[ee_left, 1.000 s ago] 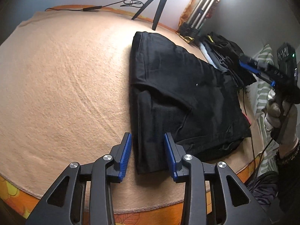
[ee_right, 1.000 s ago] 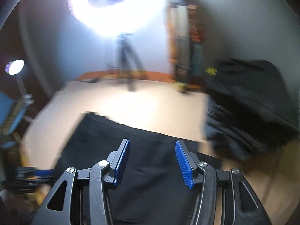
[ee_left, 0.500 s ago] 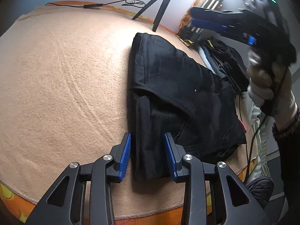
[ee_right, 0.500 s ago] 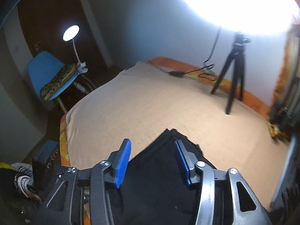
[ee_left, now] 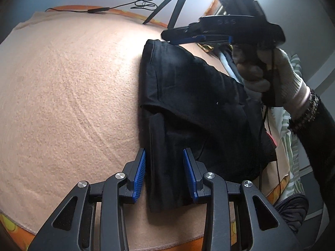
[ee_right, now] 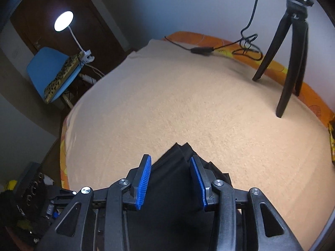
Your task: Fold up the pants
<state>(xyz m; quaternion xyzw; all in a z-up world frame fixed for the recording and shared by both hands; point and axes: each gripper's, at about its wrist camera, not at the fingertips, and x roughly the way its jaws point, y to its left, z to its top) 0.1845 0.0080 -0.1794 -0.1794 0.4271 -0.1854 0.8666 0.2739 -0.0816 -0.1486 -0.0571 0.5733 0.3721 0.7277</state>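
Note:
Black pants [ee_left: 188, 104] lie folded on a beige blanket [ee_left: 73, 94], a folded flap across the middle. My left gripper [ee_left: 164, 174] is open, its jaws either side of the near left edge of the pants. My right gripper [ee_right: 170, 181] is open over the far corner of the pants [ee_right: 178, 167]. It also shows in the left wrist view [ee_left: 188, 39], held by a gloved hand [ee_left: 268, 73] above the far end of the pants.
A black tripod [ee_right: 291, 48] and a cable [ee_right: 230, 46] stand on the far side of the bed. A pile of dark clothes [ee_left: 232, 67] lies behind the pants. A blue chair [ee_right: 50, 71] and a lamp [ee_right: 63, 21] stand beside the bed.
My right gripper swung from facing the clothes pile to the far end of the pants and came down over its corner. My left gripper moved slightly forward along the near edge.

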